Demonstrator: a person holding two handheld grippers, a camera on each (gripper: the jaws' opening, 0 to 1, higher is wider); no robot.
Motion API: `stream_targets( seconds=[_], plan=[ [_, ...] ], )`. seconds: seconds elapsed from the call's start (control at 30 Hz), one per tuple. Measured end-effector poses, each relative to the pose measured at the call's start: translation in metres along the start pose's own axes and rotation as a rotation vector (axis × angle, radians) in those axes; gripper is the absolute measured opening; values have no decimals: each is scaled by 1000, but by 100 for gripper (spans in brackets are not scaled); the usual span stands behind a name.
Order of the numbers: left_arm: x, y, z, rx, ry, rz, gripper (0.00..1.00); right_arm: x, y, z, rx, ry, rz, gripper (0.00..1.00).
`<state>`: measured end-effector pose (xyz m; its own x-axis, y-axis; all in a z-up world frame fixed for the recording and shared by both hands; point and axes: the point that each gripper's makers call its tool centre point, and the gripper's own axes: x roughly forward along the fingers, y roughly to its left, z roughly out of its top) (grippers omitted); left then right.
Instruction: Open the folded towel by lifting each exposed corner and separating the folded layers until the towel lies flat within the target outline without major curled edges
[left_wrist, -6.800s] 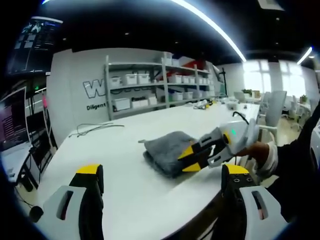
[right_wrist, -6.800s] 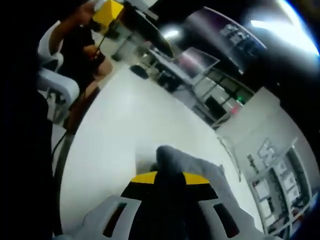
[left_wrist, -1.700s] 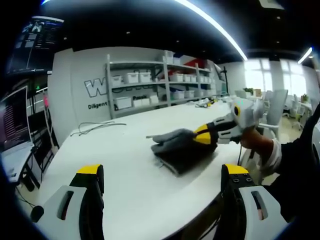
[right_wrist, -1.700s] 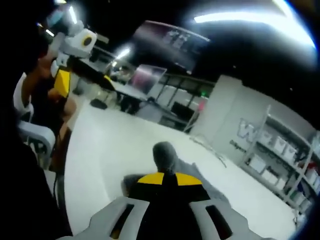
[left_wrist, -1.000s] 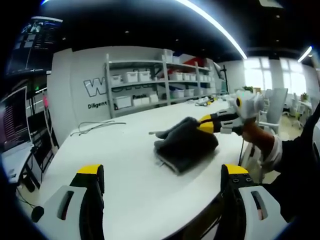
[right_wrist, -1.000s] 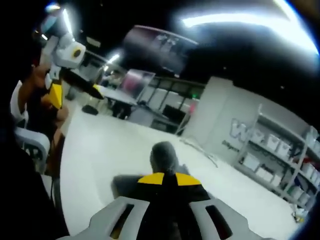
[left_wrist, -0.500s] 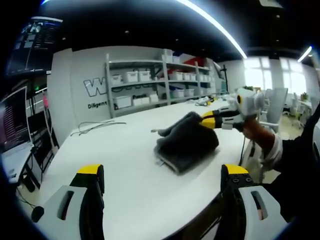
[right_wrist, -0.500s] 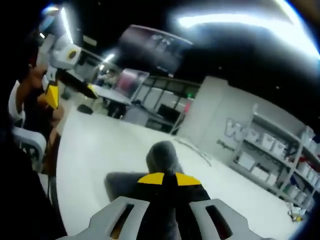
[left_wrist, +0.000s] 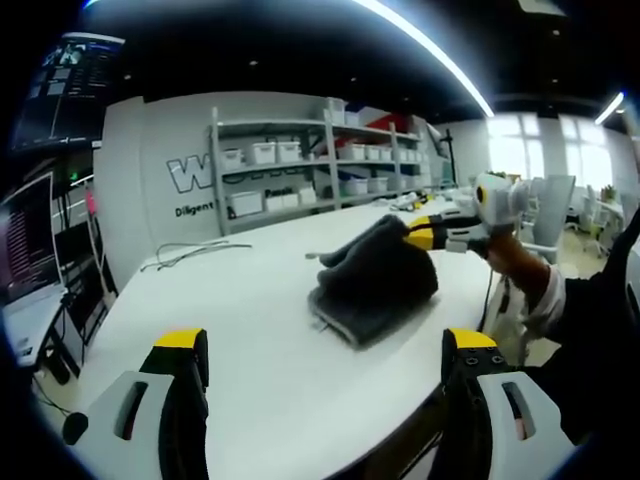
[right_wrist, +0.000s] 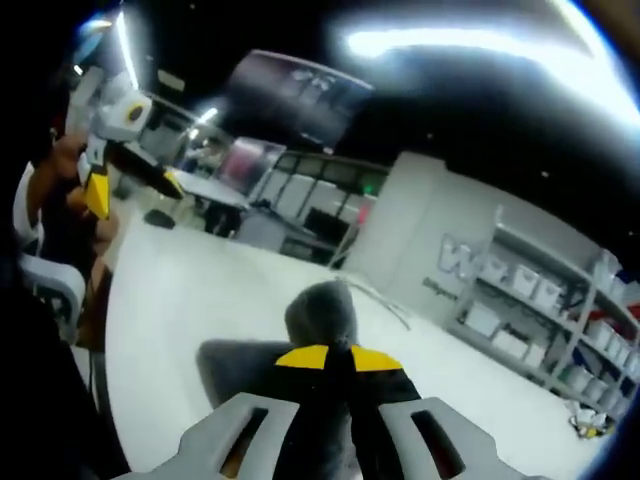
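White tabletop (left_wrist: 250, 330) is stretching toward grey metal shelving (left_wrist: 300, 170) stocked with pale bins at the far wall. Sitting near its right edge, the folded dark grey towel (left_wrist: 375, 285) is being raised by one corner. The right gripper (left_wrist: 412, 232) is pinching that corner (yellow tips pressed together on the cloth (right_wrist: 320, 315)). The left gripper (left_wrist: 325, 375) is hovering nearer, jaws spread wide, well apart from the towel.

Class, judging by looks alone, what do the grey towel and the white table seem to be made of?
Towel: soft, fuzzy grey cloth, probably terry or microfibre; it drapes and bunches where the right gripper pinches it. Table: a smooth, hard white top with a faint sheen, possibly laminate.
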<state>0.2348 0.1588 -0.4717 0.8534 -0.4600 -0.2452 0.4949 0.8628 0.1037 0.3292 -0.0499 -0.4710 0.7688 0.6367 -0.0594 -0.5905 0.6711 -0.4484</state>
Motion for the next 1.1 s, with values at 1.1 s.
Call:
stream_targets(
  seconds=[1.1],
  plan=[
    [0, 0, 1, 1, -2, 5, 95, -28, -44, -19, 70, 33, -114, 2]
  ],
)
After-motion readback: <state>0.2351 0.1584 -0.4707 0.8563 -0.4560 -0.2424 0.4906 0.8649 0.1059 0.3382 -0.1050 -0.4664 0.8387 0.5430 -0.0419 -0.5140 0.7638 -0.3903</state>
